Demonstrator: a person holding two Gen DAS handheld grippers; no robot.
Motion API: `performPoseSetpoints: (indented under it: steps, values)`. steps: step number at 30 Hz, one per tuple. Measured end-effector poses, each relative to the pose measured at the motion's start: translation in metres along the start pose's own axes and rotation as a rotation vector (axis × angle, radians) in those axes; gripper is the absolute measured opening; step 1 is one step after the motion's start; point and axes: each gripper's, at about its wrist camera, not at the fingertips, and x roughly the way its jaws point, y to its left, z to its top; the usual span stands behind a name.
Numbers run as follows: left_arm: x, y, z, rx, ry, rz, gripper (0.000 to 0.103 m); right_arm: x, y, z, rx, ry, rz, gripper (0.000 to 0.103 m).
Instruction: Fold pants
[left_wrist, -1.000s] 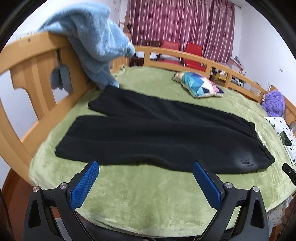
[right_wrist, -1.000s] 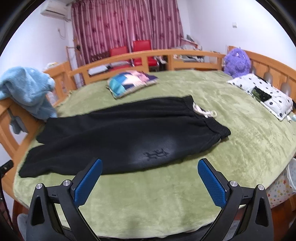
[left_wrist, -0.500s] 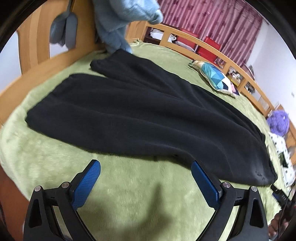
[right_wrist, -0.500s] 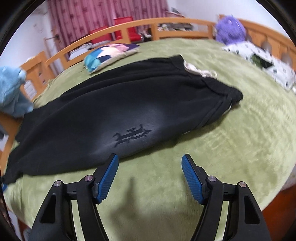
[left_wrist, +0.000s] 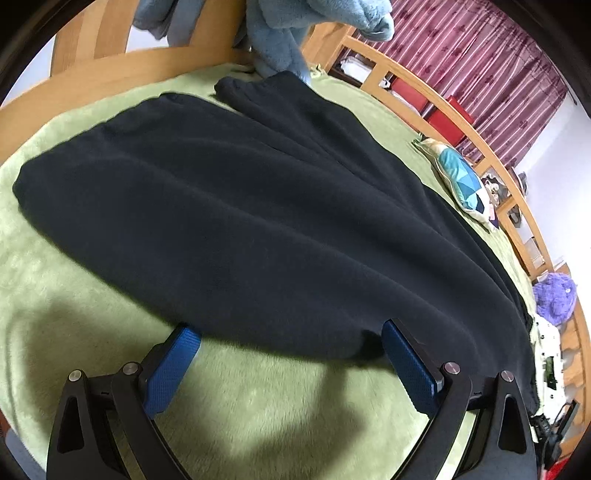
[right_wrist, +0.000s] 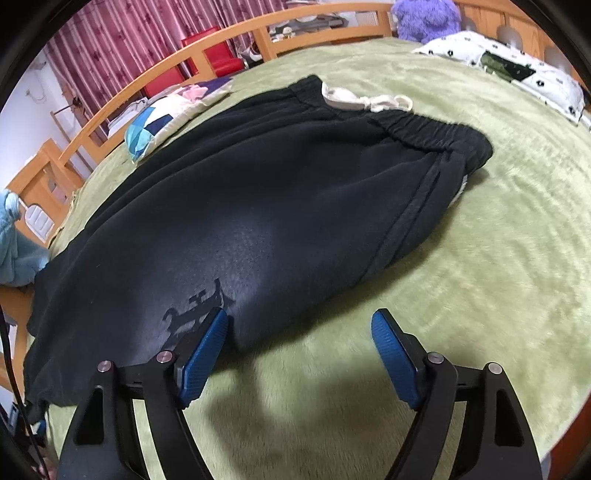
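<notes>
left gripper (left_wrist: 290, 330): black arms, blue textured pads, silver screws
right gripper (right_wrist: 299, 325): same black, blue, silver

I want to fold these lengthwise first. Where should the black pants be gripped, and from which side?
Grip the near long edge of the black pants from the bed's near side: the left gripper on the leg, the right gripper by the hip. That edge lies flat, unobstructed, right before both open jaws.

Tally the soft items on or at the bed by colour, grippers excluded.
Black: 1, pants
Light blue: 1, blanket
Multicolour: 1, cushion
Purple: 1, plush toy
White with black spots: 1, pillow
Green: 1, bed cover
Total: 6
</notes>
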Motion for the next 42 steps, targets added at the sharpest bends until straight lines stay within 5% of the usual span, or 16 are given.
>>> performPoseSetpoints:
  steps: [5,6,7,8,9,11,20,28,37,42]
  values:
    - [0.008,-0.002,0.005,-0.008,-0.056,0.028,0.092,0.017,0.009,0.006,-0.017,-0.004,-0.008,0.081]
    - [0.010,0.000,0.009,-0.014,-0.056,0.039,0.080,0.020,0.012,0.008,-0.031,-0.005,-0.016,0.078]
    - [0.011,0.000,0.012,-0.020,-0.057,0.055,0.072,0.022,0.015,0.010,-0.044,-0.009,-0.023,0.063]
    - [0.012,0.002,0.016,-0.027,-0.056,0.068,0.054,0.023,0.019,0.011,-0.060,-0.011,-0.027,0.046]
    - [0.014,0.005,0.021,-0.040,-0.049,0.068,0.032,0.024,0.023,0.014,-0.077,-0.006,-0.021,0.041]
    - [0.011,0.008,0.027,-0.030,-0.044,0.053,0.009,0.024,0.026,0.018,-0.084,-0.005,0.014,0.026]
    - [-0.046,-0.025,0.066,0.112,-0.116,0.047,0.009,-0.019,0.047,0.054,-0.116,-0.076,0.096,0.019]
    - [-0.060,-0.083,0.136,0.192,-0.208,0.065,0.009,-0.030,0.096,0.124,-0.177,-0.110,0.108,0.016]
    - [0.009,-0.158,0.209,0.236,-0.297,0.129,0.009,0.019,0.146,0.214,-0.182,-0.161,0.149,0.014]
    - [0.072,-0.182,0.234,0.240,-0.272,0.157,0.009,0.076,0.162,0.250,-0.125,-0.140,0.146,0.014]
